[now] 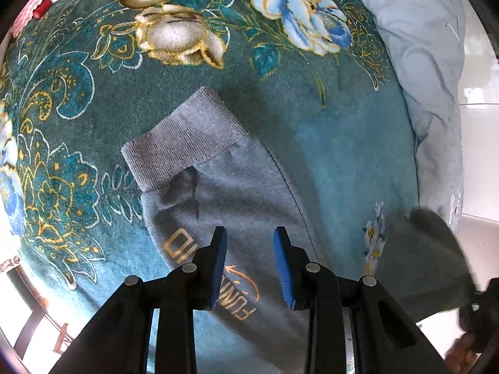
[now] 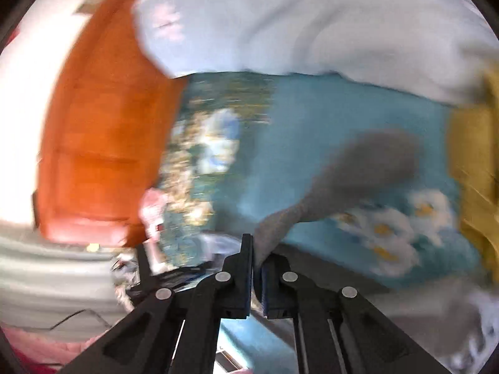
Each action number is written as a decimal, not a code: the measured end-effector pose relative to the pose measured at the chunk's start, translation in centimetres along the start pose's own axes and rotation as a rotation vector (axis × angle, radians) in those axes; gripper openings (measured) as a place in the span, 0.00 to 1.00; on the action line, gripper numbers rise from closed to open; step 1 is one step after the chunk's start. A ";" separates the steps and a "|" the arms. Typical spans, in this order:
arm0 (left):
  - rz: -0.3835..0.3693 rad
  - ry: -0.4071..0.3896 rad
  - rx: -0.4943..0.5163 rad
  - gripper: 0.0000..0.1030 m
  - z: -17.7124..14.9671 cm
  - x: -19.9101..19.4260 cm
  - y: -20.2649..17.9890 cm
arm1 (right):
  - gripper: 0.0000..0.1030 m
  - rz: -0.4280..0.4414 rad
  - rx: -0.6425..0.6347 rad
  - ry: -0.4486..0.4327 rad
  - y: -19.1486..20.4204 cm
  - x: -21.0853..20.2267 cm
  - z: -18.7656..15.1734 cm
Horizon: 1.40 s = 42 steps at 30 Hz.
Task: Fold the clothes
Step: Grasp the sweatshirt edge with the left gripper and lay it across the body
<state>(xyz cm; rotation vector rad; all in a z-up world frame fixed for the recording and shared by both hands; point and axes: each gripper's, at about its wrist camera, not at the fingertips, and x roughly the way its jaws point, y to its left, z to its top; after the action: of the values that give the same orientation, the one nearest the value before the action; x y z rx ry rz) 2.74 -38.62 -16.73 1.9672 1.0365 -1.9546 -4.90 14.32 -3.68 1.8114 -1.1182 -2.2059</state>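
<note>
Grey sweatpants [image 1: 224, 193] with gold lettering lie on a teal flowered blanket [image 1: 93, 93], the ribbed cuff [image 1: 184, 143] pointing up and left in the left wrist view. My left gripper [image 1: 249, 249] hovers open just above the trouser leg, nothing between its blue pads. At the lower right of that view another dark grey part of the garment [image 1: 421, 255] hangs lifted. The right wrist view is blurred by motion. There my right gripper [image 2: 255, 258] is shut on grey fabric [image 2: 358, 174], which stretches up and right from the fingers over the blanket.
A pale blue quilt [image 1: 427, 71] is bunched along the blanket's far side and appears again as the quilt [image 2: 296, 21]. An orange wooden door [image 2: 106, 131] stands to the left. Yellow cloth [image 2: 474, 162] lies at the right edge. A red-capped tube [image 1: 46, 6] rests at top left.
</note>
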 end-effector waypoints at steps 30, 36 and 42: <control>-0.171 0.271 0.529 0.45 -2.1 16.3 -30.0 | 0.40 -0.466 0.390 -0.016 -15.8 -7.1 -7.0; -0.171 0.286 0.581 0.38 -3.1 18.6 -33.6 | 0.41 -0.461 0.393 -0.037 -13.3 -7.5 -9.4; -0.109 0.303 0.635 0.08 -3.3 19.6 -35.1 | 0.41 -0.466 0.440 -0.026 -12.9 -7.3 -12.0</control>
<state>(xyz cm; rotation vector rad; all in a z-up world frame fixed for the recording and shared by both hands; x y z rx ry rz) -17.12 -4.03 -22.74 2.6471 0.6235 -2.2980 12.63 21.58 -5.50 2.4435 -1.3944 -2.3566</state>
